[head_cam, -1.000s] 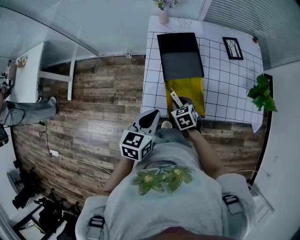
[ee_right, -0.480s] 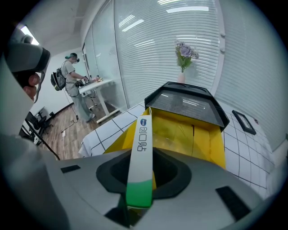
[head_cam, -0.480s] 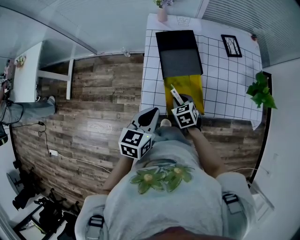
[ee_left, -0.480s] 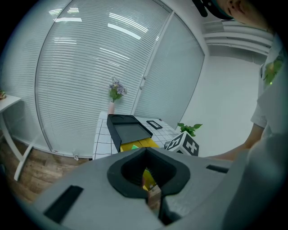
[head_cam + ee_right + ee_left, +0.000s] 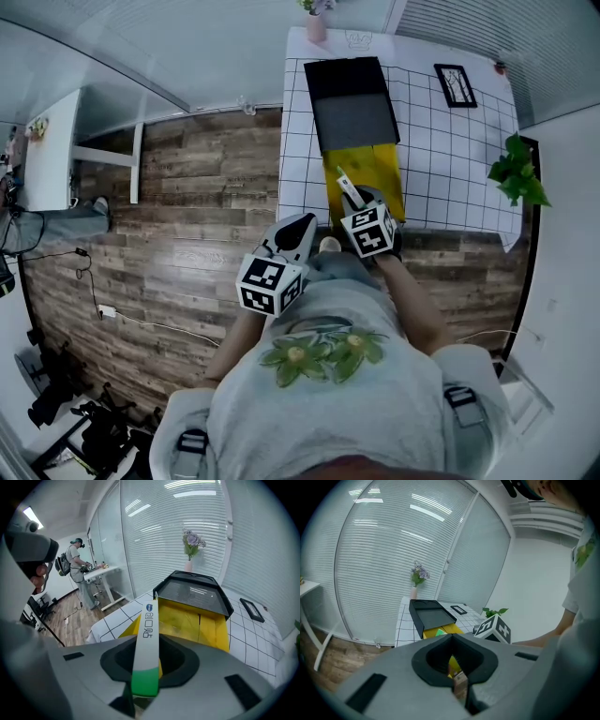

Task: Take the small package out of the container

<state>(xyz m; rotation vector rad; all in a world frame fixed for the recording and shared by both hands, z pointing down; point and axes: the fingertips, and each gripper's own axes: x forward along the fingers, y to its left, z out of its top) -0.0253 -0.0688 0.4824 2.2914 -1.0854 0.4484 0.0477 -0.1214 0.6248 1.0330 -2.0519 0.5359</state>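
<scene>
Sticking up out of the right tongs [image 5: 140, 691] is the small package [image 5: 147, 648], pinched by its green lower end while the rest reaches forward past the tips. From overhead it slants over the near left corner of the yellow container [image 5: 380, 169], which sits open on the grid-patterned counter [image 5: 441, 159] with its black lid [image 5: 352, 103] lying just beyond it. I cannot tell whether the package's far tip touches the box. The package is a thin, flat strip, white along most of its length with dark blue lettering and a small blue mark near the top, and solid green at the gripped end. The left tongs [image 5: 452, 639] hang off the counter's near edge, tips together, holding nothing.
</scene>
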